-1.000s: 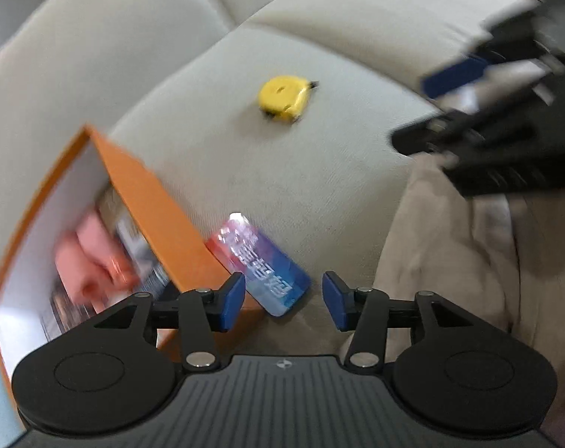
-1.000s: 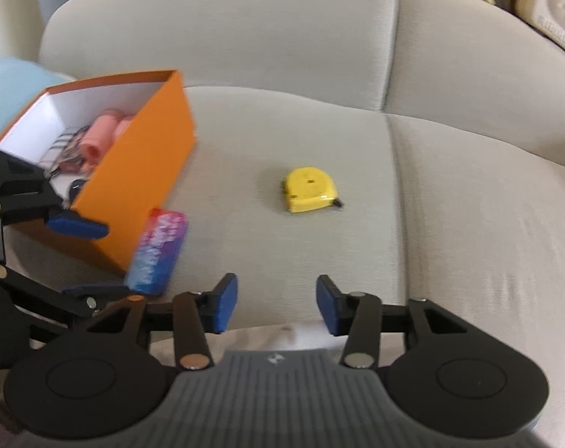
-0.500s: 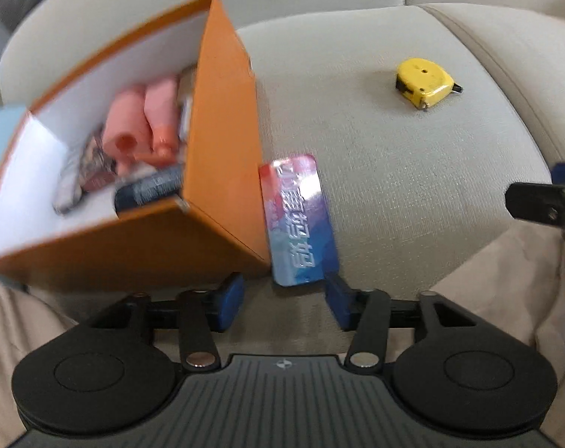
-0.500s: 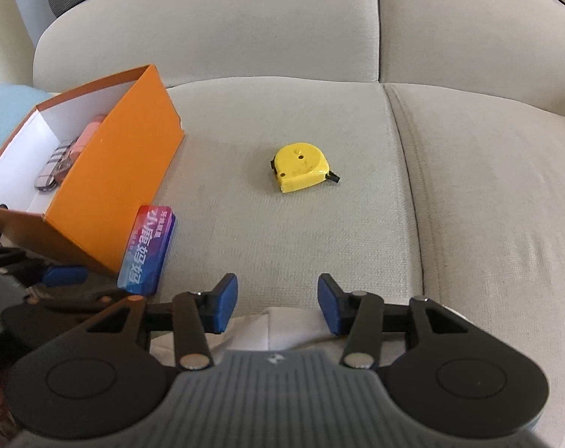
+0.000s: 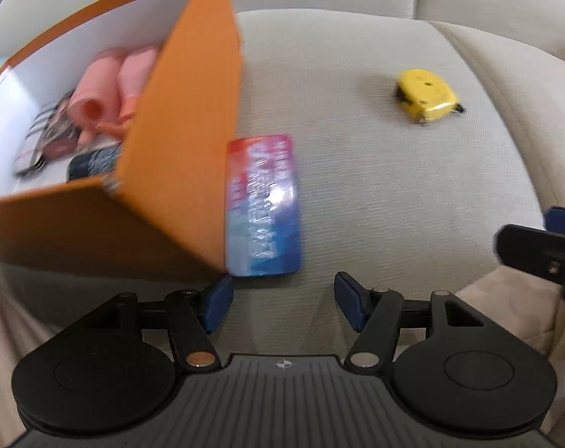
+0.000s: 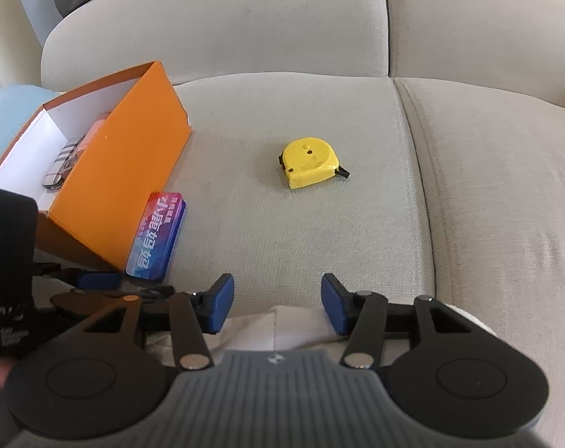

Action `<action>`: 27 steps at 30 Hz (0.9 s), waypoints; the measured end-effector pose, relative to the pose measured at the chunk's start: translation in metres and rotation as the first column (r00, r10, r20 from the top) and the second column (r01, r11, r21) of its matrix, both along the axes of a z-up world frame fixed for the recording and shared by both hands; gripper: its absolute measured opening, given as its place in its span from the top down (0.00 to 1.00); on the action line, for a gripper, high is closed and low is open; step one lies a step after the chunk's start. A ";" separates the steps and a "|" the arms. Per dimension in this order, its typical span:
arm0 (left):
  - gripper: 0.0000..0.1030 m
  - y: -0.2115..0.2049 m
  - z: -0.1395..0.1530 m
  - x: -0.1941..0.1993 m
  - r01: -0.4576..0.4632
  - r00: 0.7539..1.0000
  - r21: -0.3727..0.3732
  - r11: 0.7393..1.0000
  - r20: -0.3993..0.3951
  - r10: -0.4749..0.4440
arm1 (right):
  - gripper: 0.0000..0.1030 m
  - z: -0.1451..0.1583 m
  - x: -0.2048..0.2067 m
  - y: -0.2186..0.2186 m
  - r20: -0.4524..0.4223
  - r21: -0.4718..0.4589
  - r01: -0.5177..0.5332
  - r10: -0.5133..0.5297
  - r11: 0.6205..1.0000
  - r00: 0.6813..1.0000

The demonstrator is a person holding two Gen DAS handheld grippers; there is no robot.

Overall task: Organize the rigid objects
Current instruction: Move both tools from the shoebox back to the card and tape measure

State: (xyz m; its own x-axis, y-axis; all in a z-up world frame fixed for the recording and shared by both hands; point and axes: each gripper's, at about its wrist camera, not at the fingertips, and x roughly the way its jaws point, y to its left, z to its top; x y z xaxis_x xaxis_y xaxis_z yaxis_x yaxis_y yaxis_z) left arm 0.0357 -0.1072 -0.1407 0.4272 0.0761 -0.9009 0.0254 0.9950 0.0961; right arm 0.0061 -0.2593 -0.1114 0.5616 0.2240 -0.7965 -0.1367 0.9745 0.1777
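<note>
Orange box, open-topped, white inside, at left on beige sofa seat; holds pink cylinders, striped flat item and dark textured piece. Flat tin, red-to-blue with white characters, lying flat against box's right wall, near front corner. Yellow tape measure, on its side, well apart to the right, mid-cushion. Left gripper: blue pads spread, empty, just short of tin. Right gripper: pads spread, empty, low at seat's front edge.
</note>
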 end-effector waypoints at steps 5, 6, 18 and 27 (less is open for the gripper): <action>0.31 -0.001 -0.001 0.009 -0.053 0.998 -0.005 0.999 0.033 0.053 | 0.47 0.000 0.001 0.001 0.000 -0.003 0.004 -0.004 1.000 1.000; 0.31 -0.003 -0.003 0.010 -0.059 0.998 -0.005 0.998 0.030 0.059 | 0.47 0.000 0.001 0.002 -0.001 -0.005 0.004 -0.004 1.000 1.000; 0.33 0.002 0.005 0.010 -0.004 0.999 -0.141 0.990 0.032 0.008 | 0.49 0.002 -0.002 -0.003 0.000 0.017 0.021 -0.021 1.000 1.000; 0.37 0.023 0.039 -0.004 0.105 0.993 -0.104 0.989 -0.052 -0.111 | 0.59 0.008 0.024 0.001 -0.065 0.116 -0.003 0.010 0.993 0.998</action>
